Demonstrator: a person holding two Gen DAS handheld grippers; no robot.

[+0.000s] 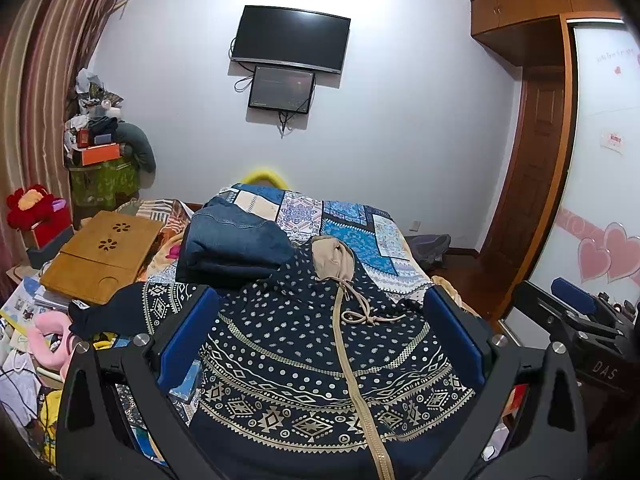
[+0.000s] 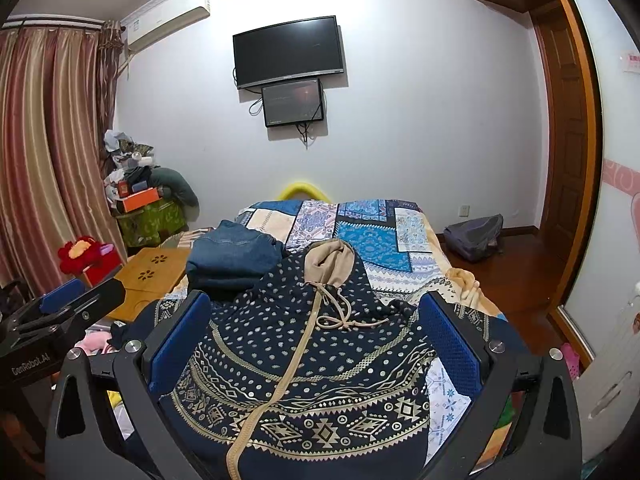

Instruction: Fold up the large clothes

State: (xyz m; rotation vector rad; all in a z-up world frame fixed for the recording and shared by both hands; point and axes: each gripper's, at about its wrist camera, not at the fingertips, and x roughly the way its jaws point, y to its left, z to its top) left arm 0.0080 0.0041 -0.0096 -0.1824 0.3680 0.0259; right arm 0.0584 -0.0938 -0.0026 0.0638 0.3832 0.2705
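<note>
A navy hooded jacket [image 1: 304,344] with gold pattern, beige zip and beige hood lining lies spread on the bed, hood pointing away; it also shows in the right wrist view [image 2: 312,344]. My left gripper [image 1: 320,320] is open above its body, blue pads wide apart on either side. My right gripper [image 2: 312,316] is also open above the jacket, holding nothing. The right gripper shows at the right edge of the left wrist view [image 1: 576,316]; the left gripper shows at the left edge of the right wrist view [image 2: 60,304].
Folded blue jeans [image 1: 232,240] lie on the patchwork bedspread [image 1: 360,224] beyond the jacket. A wooden lap desk [image 1: 100,256] and clutter sit on the left. A wardrobe [image 1: 600,160] stands on the right, a grey bag [image 2: 476,236] on the floor.
</note>
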